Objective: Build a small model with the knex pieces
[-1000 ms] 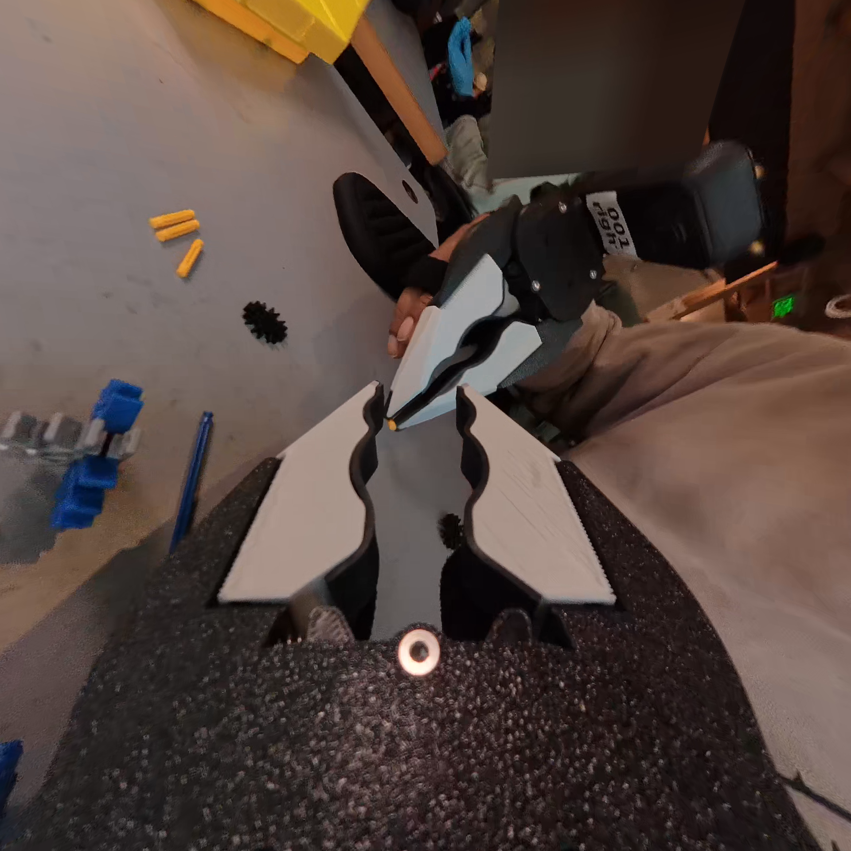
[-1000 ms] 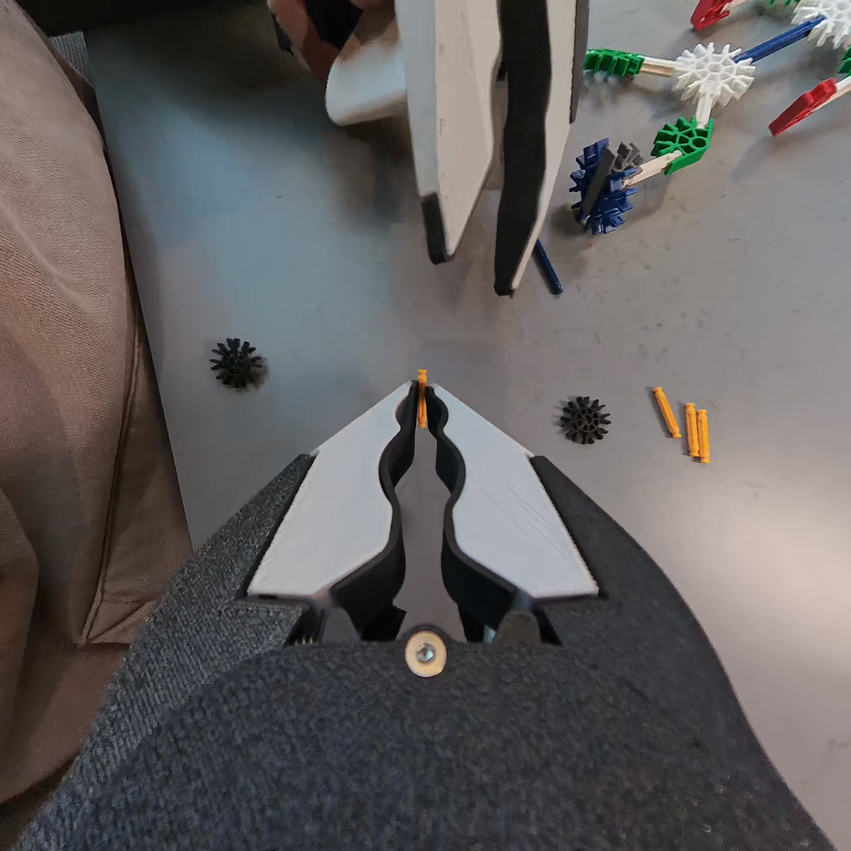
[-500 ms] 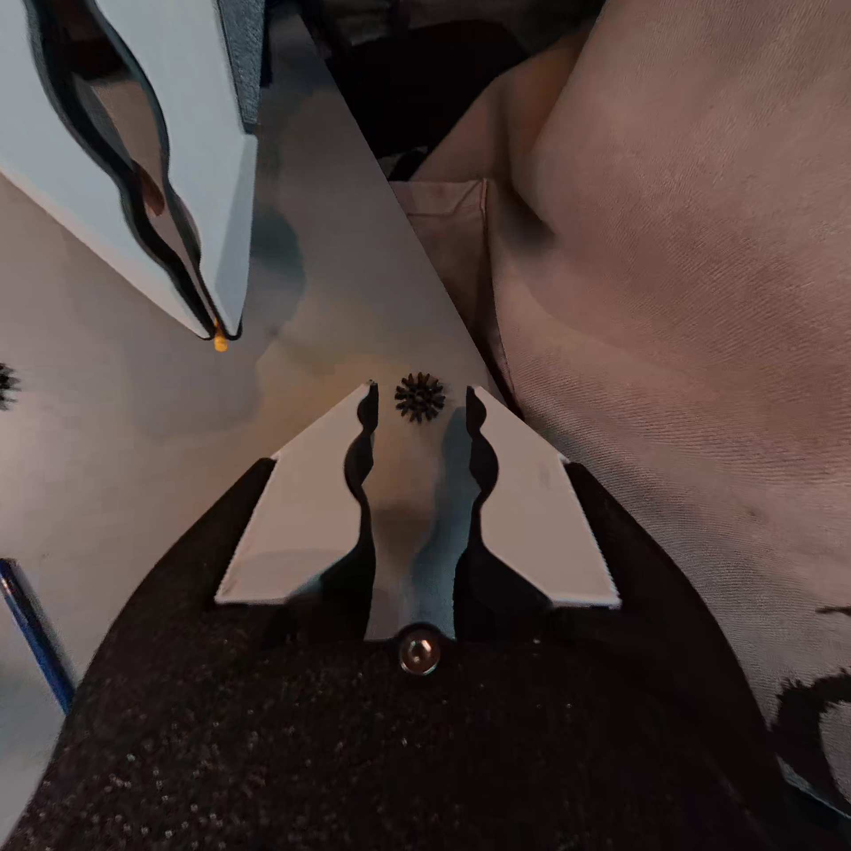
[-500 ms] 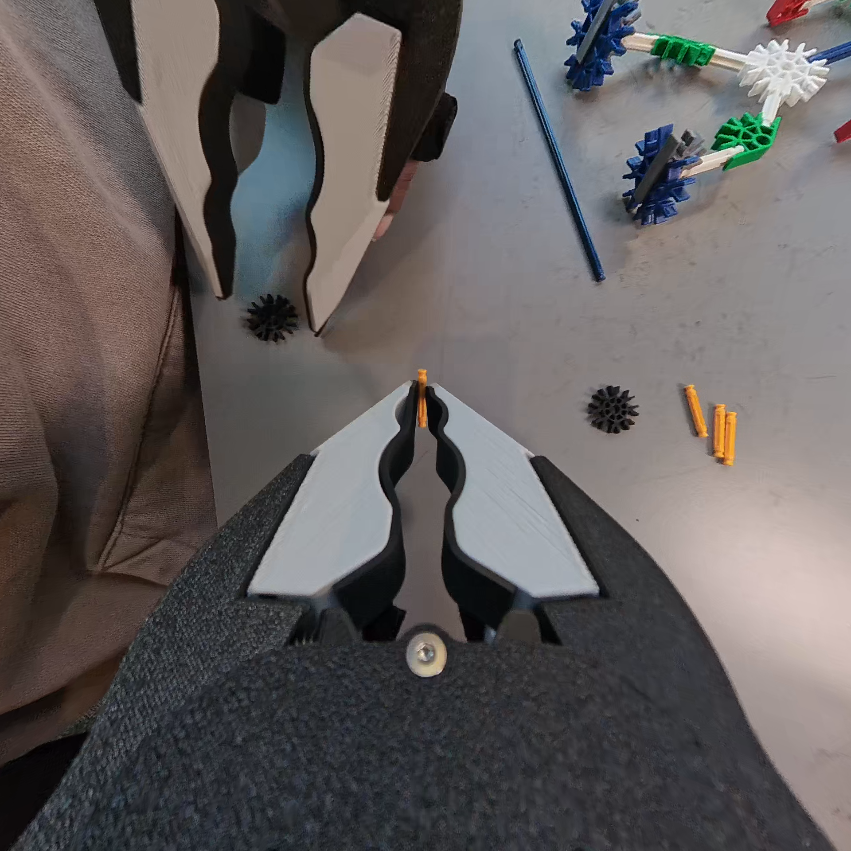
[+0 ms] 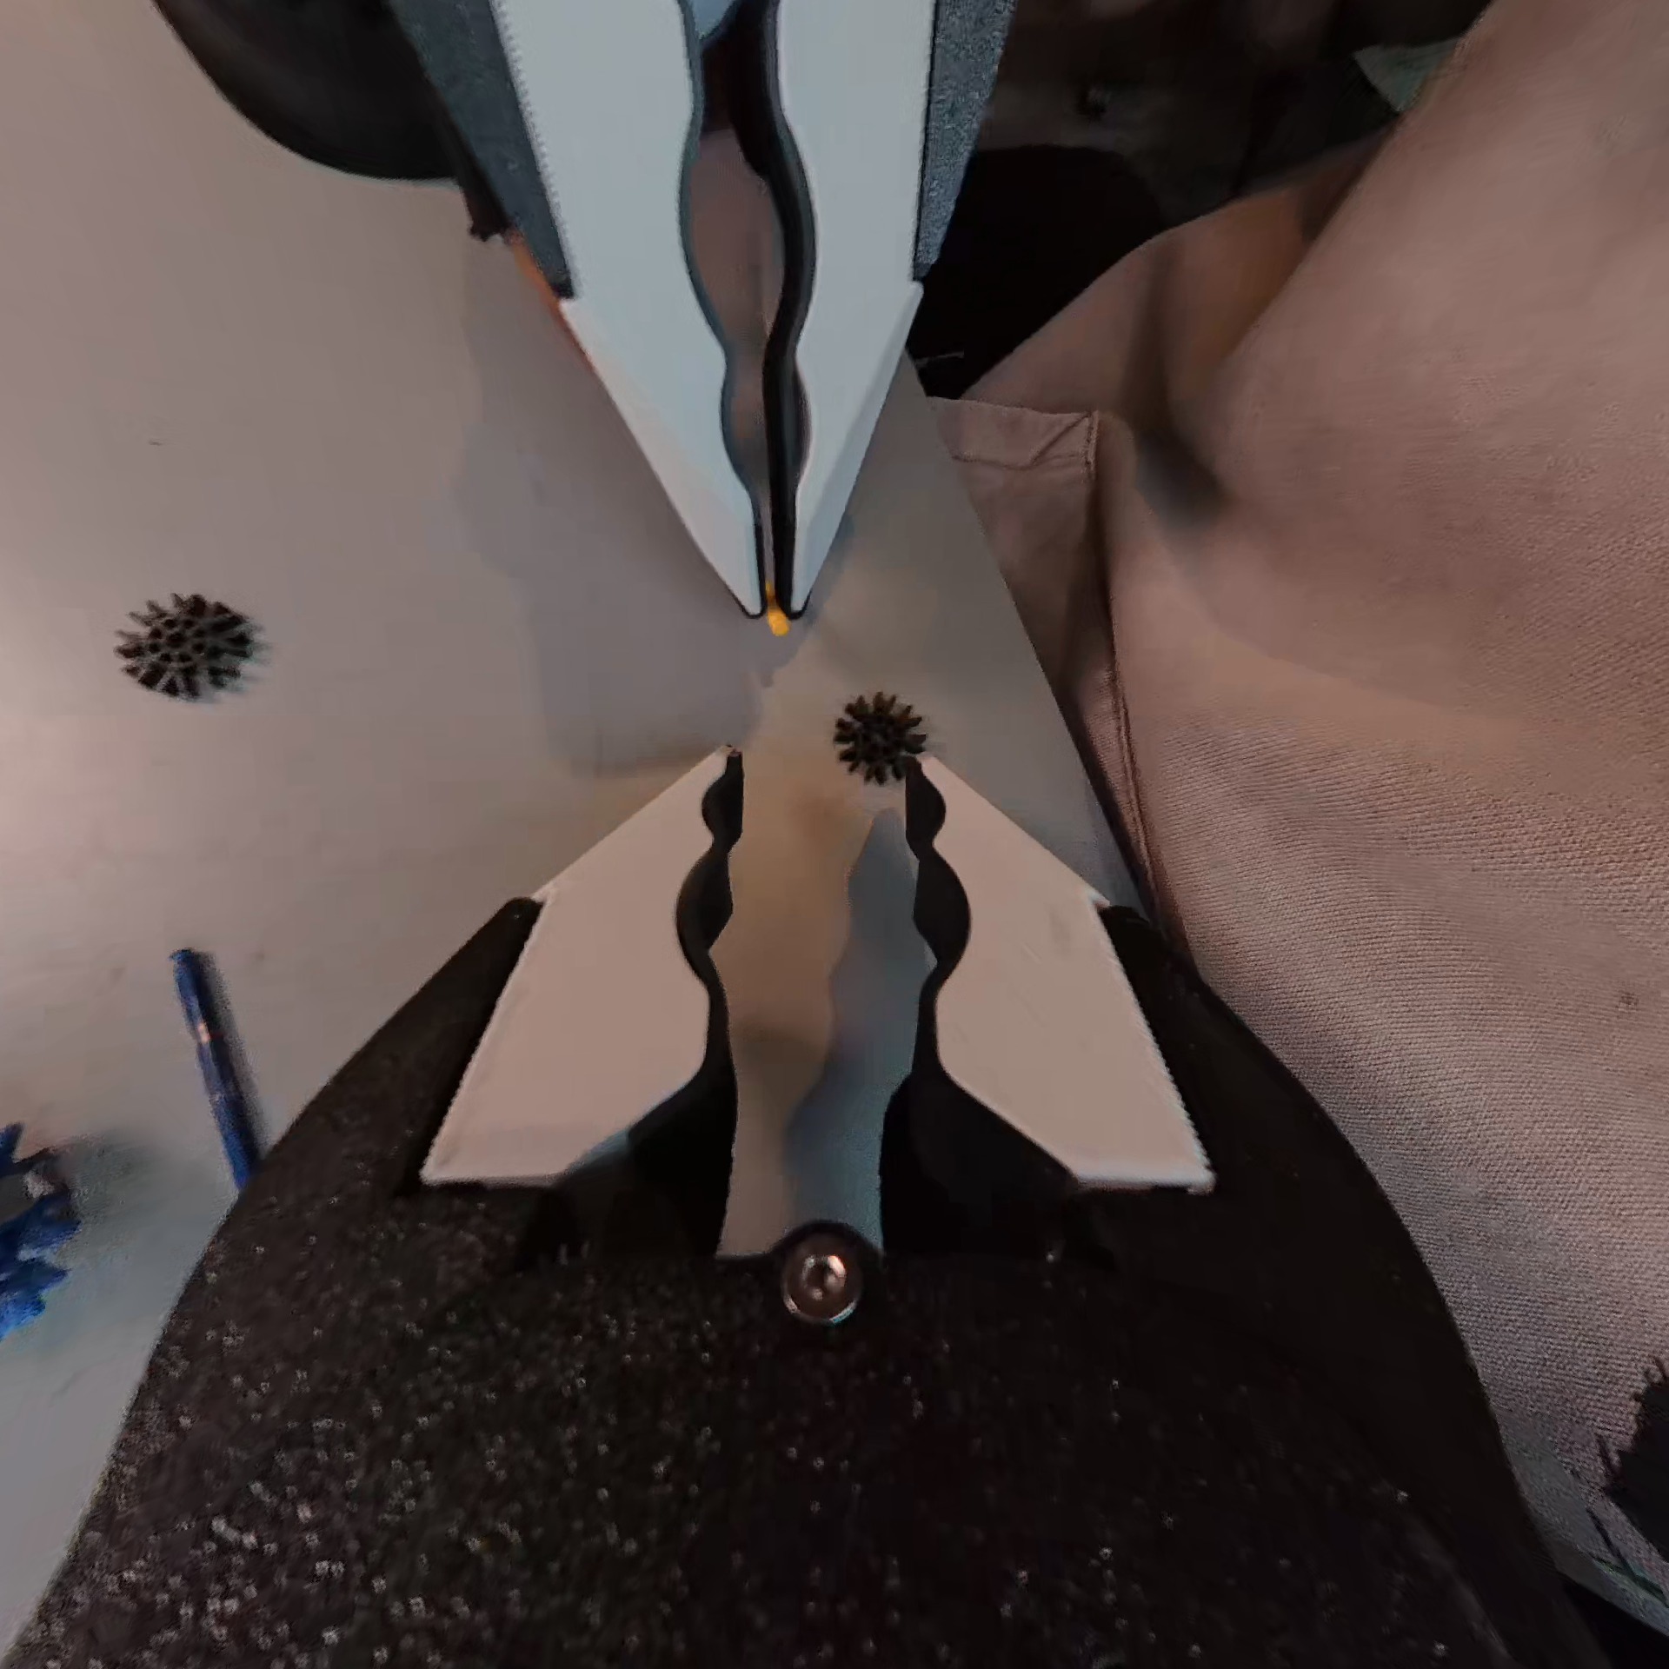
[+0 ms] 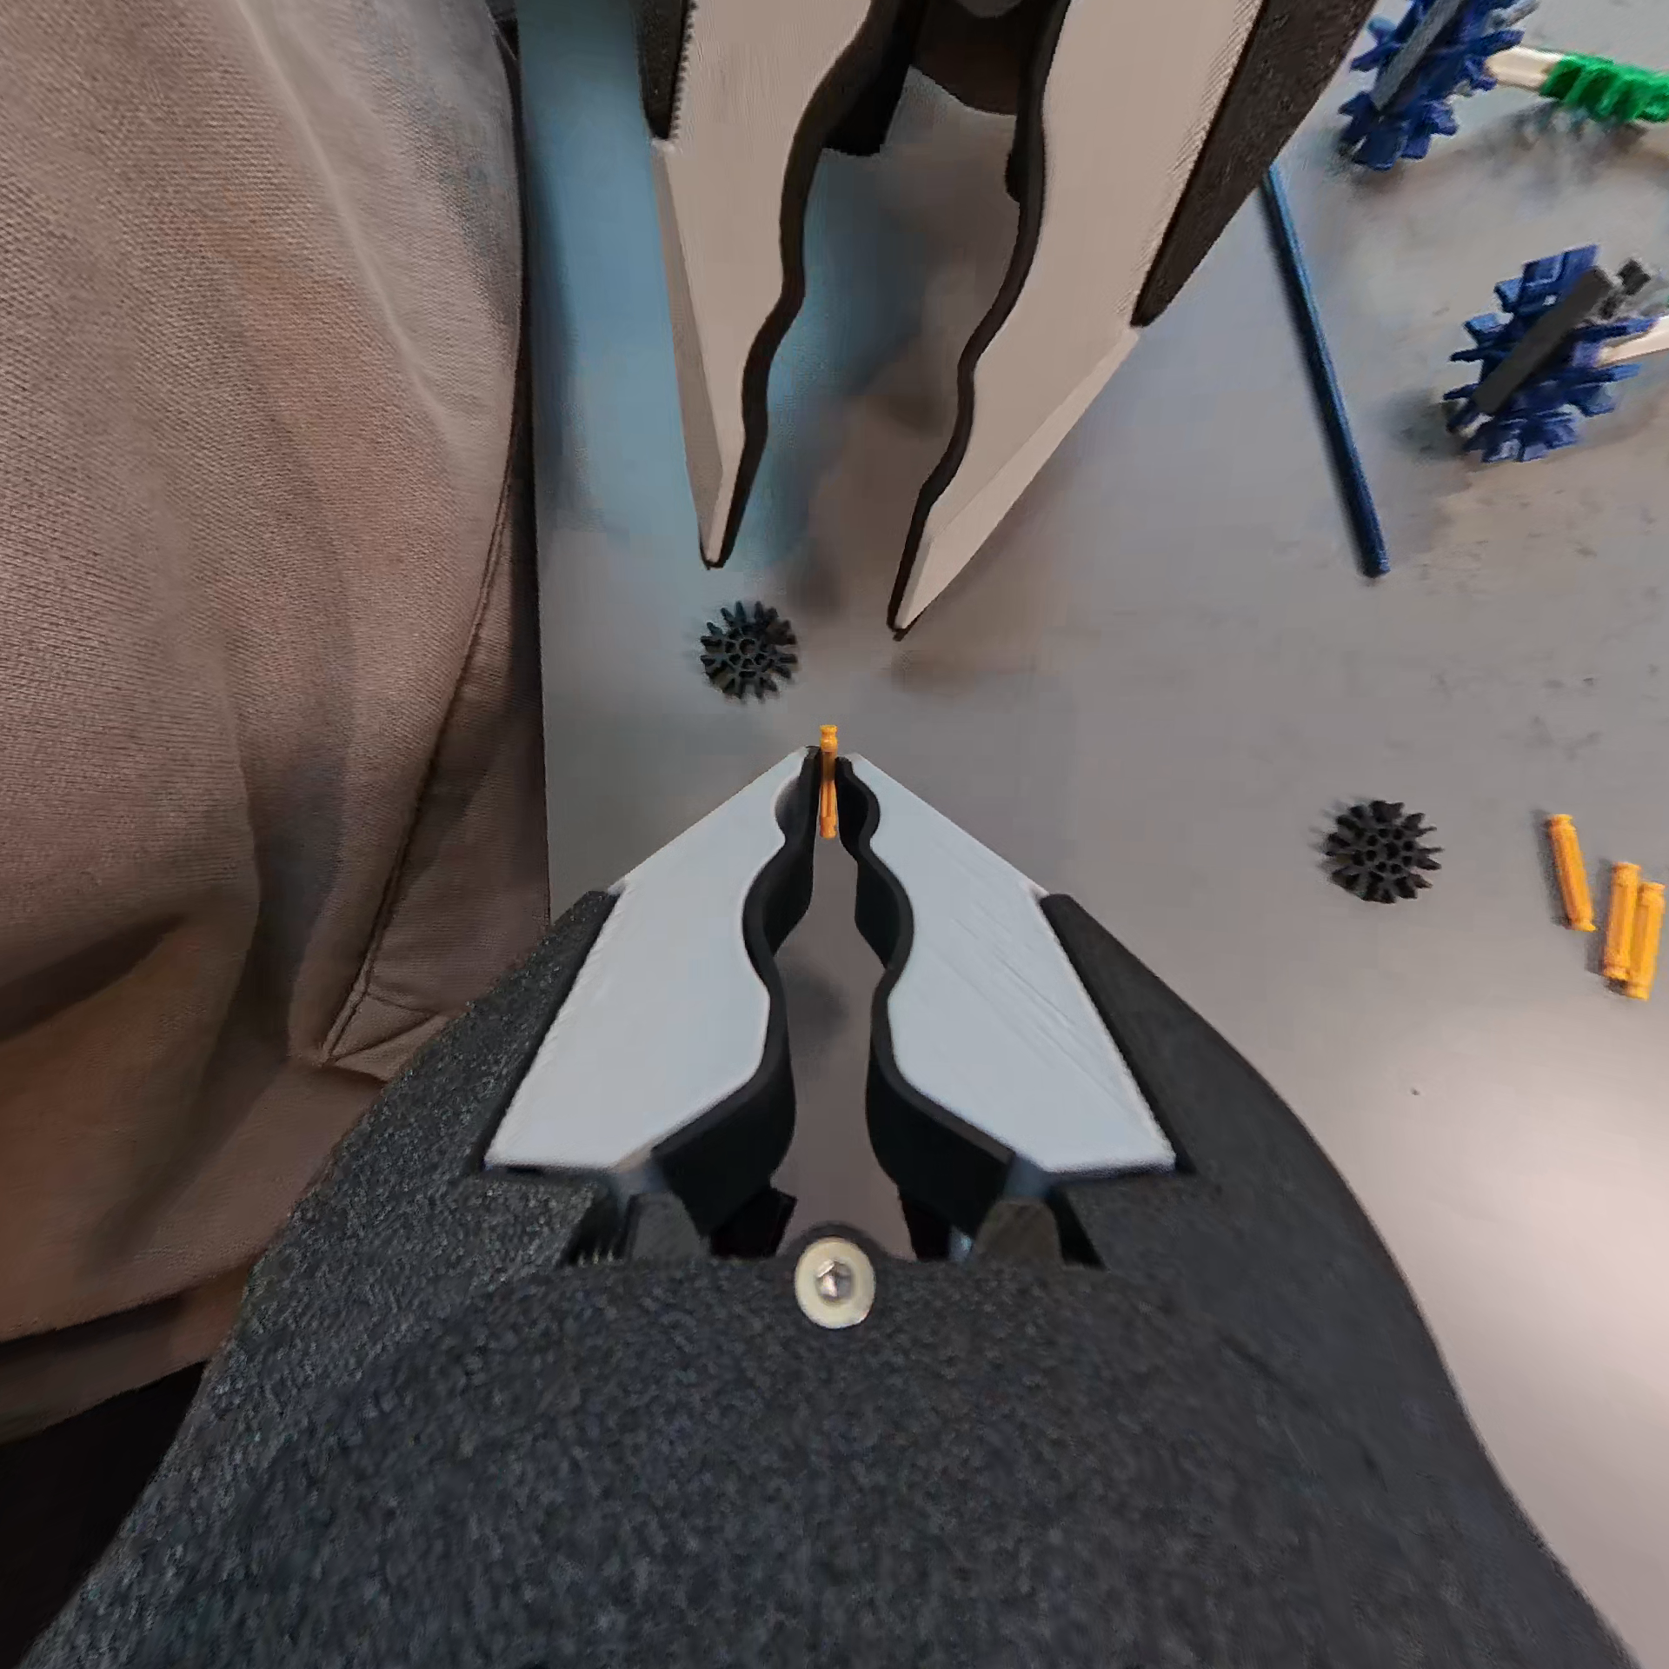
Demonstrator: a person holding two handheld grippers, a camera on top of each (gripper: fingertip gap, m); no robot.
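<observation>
So the left gripper [image 5: 824,757] sits at the lower middle of its own view, fingers [image 5: 632,948] spread wide apart with a clear gap between the wavy black inner pads. Nothing's between them. In the right wrist view it comes down from the top middle, tips pointing down-frame.

The right gripper [image 6: 826,754] is the opposite: fingers [image 6: 975,975] pinched nearly together at the tips, gap only further back near the base. In the left wrist view it reaches down from the top centre, tips just above the left one's tips, the two pointing at each other. A sleeve-covered arm [image 5: 1355,722] fills the right side there.
</observation>
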